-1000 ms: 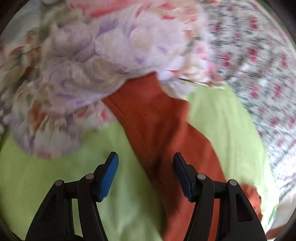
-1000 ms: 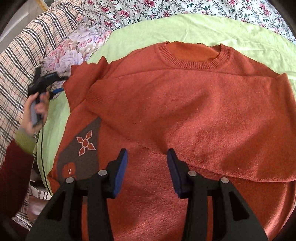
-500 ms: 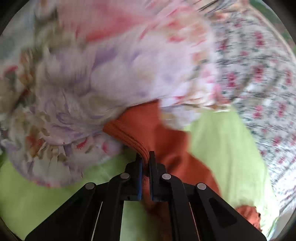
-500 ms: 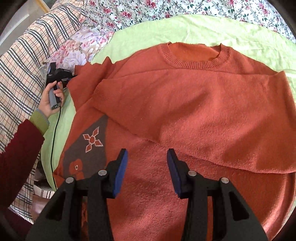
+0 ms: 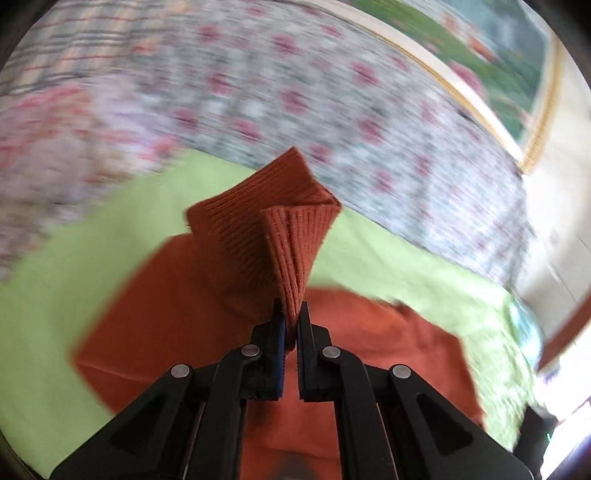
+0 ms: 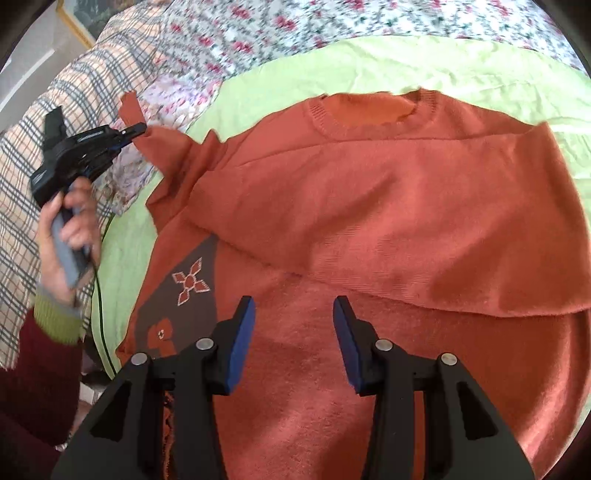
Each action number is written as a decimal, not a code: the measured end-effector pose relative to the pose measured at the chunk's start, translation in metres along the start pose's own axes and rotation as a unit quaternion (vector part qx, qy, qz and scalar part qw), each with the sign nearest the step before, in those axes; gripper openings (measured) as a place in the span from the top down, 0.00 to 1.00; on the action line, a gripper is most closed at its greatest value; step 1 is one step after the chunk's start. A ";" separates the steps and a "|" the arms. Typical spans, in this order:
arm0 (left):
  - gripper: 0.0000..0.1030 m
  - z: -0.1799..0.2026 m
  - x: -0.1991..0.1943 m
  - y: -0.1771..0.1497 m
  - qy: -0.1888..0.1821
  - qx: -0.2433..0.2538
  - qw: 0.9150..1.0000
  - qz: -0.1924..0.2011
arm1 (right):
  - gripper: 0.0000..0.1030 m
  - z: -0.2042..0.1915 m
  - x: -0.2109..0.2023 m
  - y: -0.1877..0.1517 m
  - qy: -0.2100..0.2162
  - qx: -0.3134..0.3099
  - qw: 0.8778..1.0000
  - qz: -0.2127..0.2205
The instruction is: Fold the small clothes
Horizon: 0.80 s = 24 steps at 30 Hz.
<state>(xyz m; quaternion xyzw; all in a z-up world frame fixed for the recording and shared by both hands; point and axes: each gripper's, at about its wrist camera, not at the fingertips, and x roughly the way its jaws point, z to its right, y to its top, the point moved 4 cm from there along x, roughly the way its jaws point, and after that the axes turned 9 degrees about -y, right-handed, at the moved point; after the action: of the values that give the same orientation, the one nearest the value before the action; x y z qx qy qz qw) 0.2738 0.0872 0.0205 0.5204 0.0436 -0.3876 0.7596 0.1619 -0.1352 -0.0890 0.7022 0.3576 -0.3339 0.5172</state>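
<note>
An orange knitted sweater lies on a light green sheet, one sleeve folded across its chest. A brown patch with a flower pattern shows at its lower left. My left gripper is shut on the ribbed cuff of the other sleeve and holds it raised above the bed; it also shows in the right wrist view, at the sweater's left side. My right gripper is open and empty, hovering over the sweater's lower body.
A floral bedspread lies beyond the green sheet. A plaid blanket and a floral pillow lie at the left. A framed picture hangs on the far wall. A green cable trails off the bed's left edge.
My left gripper shut on the sleeve cuff beside the floral pillow, then lifted it up and away from the pillow. My right gripper stayed open over the sweater.
</note>
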 end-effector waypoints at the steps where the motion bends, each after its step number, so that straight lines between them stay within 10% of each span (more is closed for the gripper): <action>1: 0.98 0.015 0.008 -0.008 -0.013 0.008 1.000 -0.010 | 0.56 0.005 -0.003 0.000 -0.003 0.005 1.000 0.004; 14: 0.92 0.097 0.134 -0.125 -0.051 0.065 0.979 -0.186 | 0.56 0.083 -0.026 0.002 -0.061 0.111 0.991 0.043; 16: 0.85 0.090 0.126 -0.134 -0.053 0.059 0.977 -0.200 | 0.55 0.085 -0.023 0.006 -0.065 0.116 0.990 0.041; 19: 0.81 0.078 0.098 -0.142 -0.039 0.063 0.978 -0.196 | 0.23 0.086 -0.015 0.015 -0.054 0.132 0.989 0.044; 24: 0.76 0.022 0.026 -0.136 0.052 0.044 0.987 -0.145 | 0.22 0.067 0.009 0.034 -0.013 0.125 0.991 0.047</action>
<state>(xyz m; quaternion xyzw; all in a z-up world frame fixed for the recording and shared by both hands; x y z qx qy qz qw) 0.1980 0.0336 -0.0849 0.5608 0.1412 -0.4676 0.6686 0.1886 -0.2055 -0.0959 0.7731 0.2731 -0.3602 0.4449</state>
